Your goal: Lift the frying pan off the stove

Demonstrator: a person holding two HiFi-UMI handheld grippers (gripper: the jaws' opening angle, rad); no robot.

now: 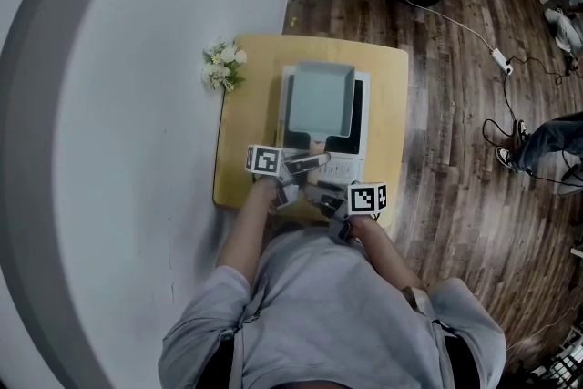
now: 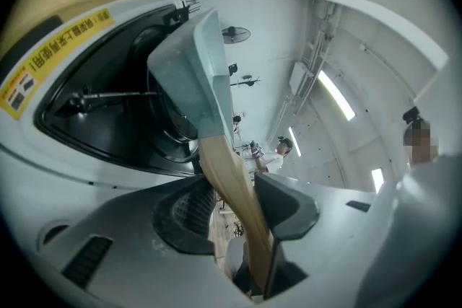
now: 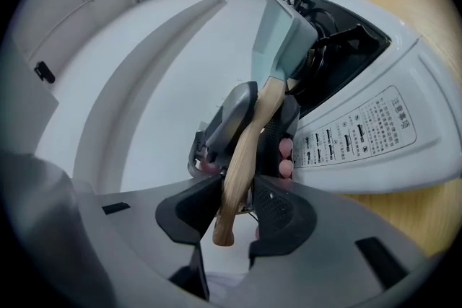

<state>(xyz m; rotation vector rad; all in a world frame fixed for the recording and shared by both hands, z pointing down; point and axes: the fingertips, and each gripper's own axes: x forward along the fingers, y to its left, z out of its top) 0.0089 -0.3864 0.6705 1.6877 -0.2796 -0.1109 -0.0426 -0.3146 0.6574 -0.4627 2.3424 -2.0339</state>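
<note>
Dark plank flooring [image 1: 455, 159] is seen around a small yellow table [image 1: 387, 77], on which a white stove [image 1: 361, 105] is set. The grey square frying pan [image 1: 317, 100] is shown resting on the stove, its wooden handle [image 3: 249, 141] pointed to 6 o'clock. The handle is clamped near its end by the right gripper [image 3: 242, 187], with both pads pressed on it. Closer to the pan, the left gripper [image 2: 232, 191] is held with jaws wide around the handle, which is laid against one jaw only. White flowers [image 1: 223, 66] are placed at 10 o'clock of the stove.
</note>
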